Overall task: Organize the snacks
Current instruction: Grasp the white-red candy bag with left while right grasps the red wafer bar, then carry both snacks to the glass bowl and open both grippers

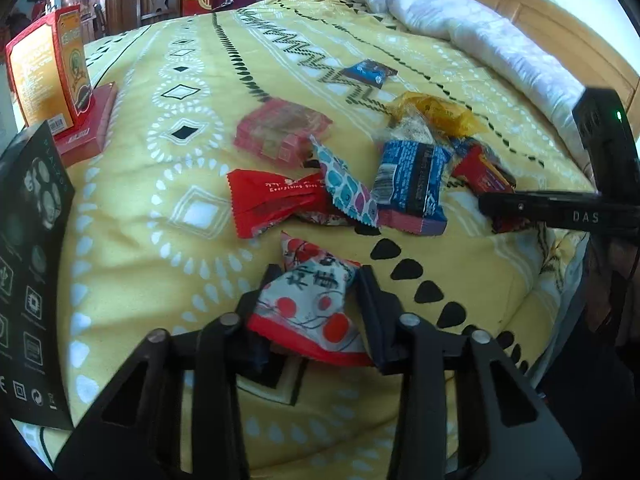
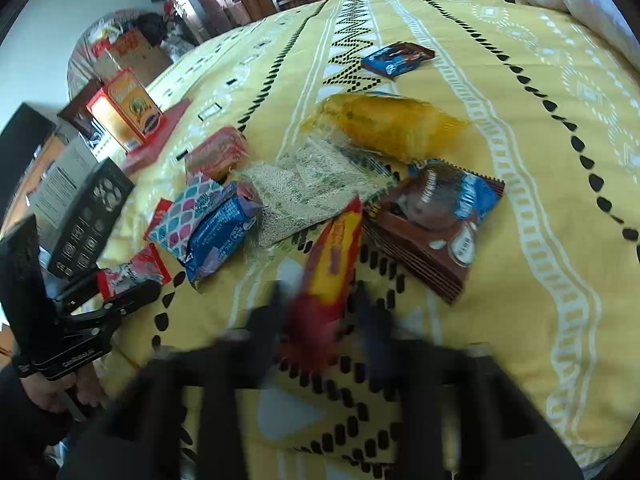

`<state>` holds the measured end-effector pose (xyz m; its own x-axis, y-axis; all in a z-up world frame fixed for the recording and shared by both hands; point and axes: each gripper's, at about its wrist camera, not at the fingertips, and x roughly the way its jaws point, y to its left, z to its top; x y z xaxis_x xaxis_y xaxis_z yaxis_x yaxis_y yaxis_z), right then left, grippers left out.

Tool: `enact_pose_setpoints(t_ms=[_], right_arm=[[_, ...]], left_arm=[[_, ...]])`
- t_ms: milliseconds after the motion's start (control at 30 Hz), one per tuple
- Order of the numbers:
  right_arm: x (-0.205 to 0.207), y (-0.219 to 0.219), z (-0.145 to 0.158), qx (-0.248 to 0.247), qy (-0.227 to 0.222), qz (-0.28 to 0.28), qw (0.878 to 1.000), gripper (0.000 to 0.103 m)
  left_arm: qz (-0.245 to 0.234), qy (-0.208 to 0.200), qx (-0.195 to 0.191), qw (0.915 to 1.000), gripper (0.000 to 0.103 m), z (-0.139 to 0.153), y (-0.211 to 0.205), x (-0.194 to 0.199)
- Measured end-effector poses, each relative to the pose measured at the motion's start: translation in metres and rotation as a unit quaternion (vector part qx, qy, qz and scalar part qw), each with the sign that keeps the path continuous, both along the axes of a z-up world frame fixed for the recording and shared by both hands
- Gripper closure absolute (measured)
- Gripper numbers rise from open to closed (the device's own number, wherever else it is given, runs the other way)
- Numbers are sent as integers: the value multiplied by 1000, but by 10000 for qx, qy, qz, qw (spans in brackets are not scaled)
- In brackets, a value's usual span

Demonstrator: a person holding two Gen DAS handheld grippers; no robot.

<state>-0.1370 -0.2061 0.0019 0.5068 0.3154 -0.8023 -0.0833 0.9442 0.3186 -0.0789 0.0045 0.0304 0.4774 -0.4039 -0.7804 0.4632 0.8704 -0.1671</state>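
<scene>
The left gripper (image 1: 316, 280) clamps a crinkled white wrapper with red dots (image 1: 310, 304), its lower edge hidden behind the black fingers. The right gripper (image 2: 320, 300), smeared by motion blur, grips a glossy red-and-yellow packet (image 2: 330, 264); its print is unreadable. Beyond them, loose snacks lie heaped on the patterned yellow bedspread (image 1: 160, 208): a red foil pouch (image 1: 272, 204), a blue packet (image 1: 412, 188), a clear bag of pale grains (image 2: 312, 188), a brown cookie pack (image 2: 436, 224). A black carton (image 1: 28, 264) is cut off at the left edge.

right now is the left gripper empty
No, the left gripper is shut on a white and red snack packet, held between its two fingers above the yellow bedspread.
</scene>
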Motion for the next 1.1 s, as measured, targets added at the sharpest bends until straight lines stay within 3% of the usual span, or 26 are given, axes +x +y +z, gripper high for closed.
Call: enact_pose_setpoints(t_ms=[300,600,900,1100], right_arm=[[-20,-7,27,231,-492,-33,9985,76],[-25,7,80,100,-1055,142,9943,76],[-6,80,170,11,-1923,889,9773,76],[17,170,228,241,-2409,1666,9558,76]], left_arm=[[279,-242,-198,9991,68,30,13,-8],[761,-903,-547,9915,68,95,42,-11],[1684,-1752,-759,9671,68,184,123,-26],[2659,-2187,-615,9368,68,224,211,-44]])
